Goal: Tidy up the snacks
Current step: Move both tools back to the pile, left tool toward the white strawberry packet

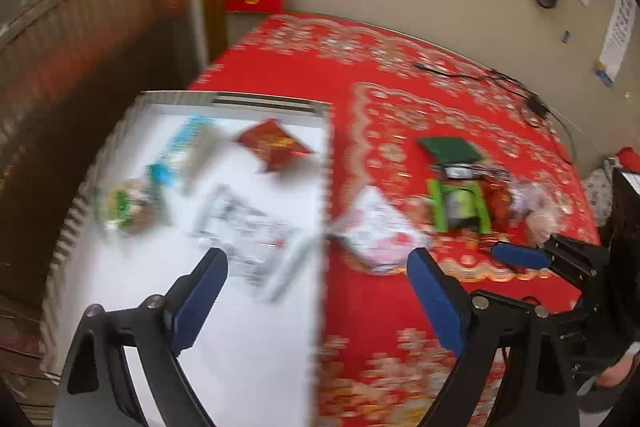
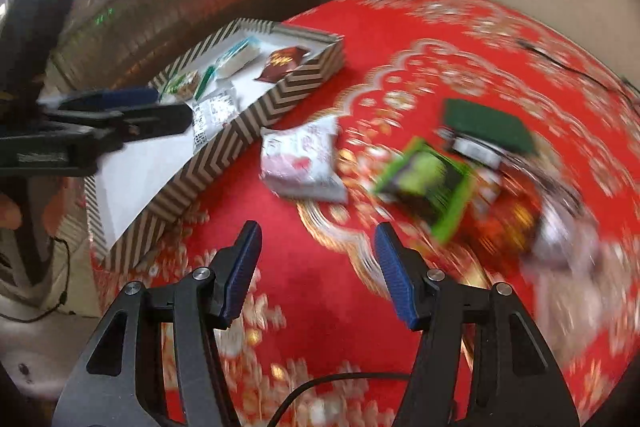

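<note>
Red cloth with a gold pattern point(image 2: 312, 267) lies under the right gripper point(image 2: 316, 267), whose blue pads stand apart and hold nothing, and the left gripper point(image 1: 316, 291) is also apart and empty, above the near edge of the chevron-striped box point(image 2: 224, 155). Just beyond, a white and pink packet point(image 2: 304, 163) lies on the cloth beside the box wall, and I judge it the next snack: come down with one pad on each side, close gently, and lift it over the wall. Farther right lies a pile with a green packet point(image 2: 428, 183); several snacks point(image 1: 224, 187) already lie in the box, and no label is readable because of blur.
</note>
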Action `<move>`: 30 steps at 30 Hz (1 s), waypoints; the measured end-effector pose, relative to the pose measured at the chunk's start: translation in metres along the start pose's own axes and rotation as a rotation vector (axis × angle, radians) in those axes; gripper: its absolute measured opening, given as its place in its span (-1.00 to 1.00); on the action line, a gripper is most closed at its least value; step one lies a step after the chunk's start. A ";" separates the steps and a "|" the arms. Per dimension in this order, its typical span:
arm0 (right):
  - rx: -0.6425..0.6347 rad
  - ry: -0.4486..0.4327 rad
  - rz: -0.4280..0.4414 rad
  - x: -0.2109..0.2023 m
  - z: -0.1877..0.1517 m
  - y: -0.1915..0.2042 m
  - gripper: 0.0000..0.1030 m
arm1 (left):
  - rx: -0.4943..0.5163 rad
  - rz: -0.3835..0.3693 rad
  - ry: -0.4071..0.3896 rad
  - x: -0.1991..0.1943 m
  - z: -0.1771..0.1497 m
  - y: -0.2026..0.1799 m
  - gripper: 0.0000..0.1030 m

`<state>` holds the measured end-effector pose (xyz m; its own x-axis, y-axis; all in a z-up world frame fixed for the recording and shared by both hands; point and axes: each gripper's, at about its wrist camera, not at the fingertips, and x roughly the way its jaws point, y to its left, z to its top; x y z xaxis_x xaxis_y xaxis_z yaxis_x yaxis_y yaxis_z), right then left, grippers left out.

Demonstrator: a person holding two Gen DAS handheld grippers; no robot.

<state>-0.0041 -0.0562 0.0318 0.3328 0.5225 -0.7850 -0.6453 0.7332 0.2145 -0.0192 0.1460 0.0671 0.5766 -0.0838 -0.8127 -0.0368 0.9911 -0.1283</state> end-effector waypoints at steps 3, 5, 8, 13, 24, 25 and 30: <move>0.069 -0.050 -0.015 -0.026 -0.016 -0.016 0.15 | -0.027 -0.046 0.029 0.010 0.000 -0.024 0.80; 0.097 -0.061 -0.033 -0.037 -0.025 -0.023 0.15 | -0.051 -0.071 0.062 0.020 0.000 -0.038 0.80; 0.113 -0.081 -0.054 -0.052 -0.039 -0.033 0.15 | -0.094 -0.053 0.087 0.038 0.003 -0.052 0.80; 0.139 -0.123 -0.025 -0.064 -0.048 -0.045 0.15 | -0.220 -0.013 0.149 0.069 0.005 -0.047 0.80; -0.139 -0.038 -0.071 -0.035 -0.015 -0.042 0.15 | -0.256 0.071 0.146 0.089 0.017 -0.055 0.86; -0.139 -0.033 -0.079 -0.034 -0.013 -0.044 0.15 | -0.253 0.082 0.149 0.090 0.017 -0.057 0.86; -0.107 -0.060 -0.062 -0.039 -0.014 -0.055 0.15 | -0.285 0.092 0.133 0.092 0.018 -0.056 0.87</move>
<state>0.0092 -0.1234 0.0428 0.4131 0.5050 -0.7578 -0.6909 0.7159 0.1005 0.0509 0.0845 0.0100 0.4495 -0.0270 -0.8929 -0.3212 0.9278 -0.1898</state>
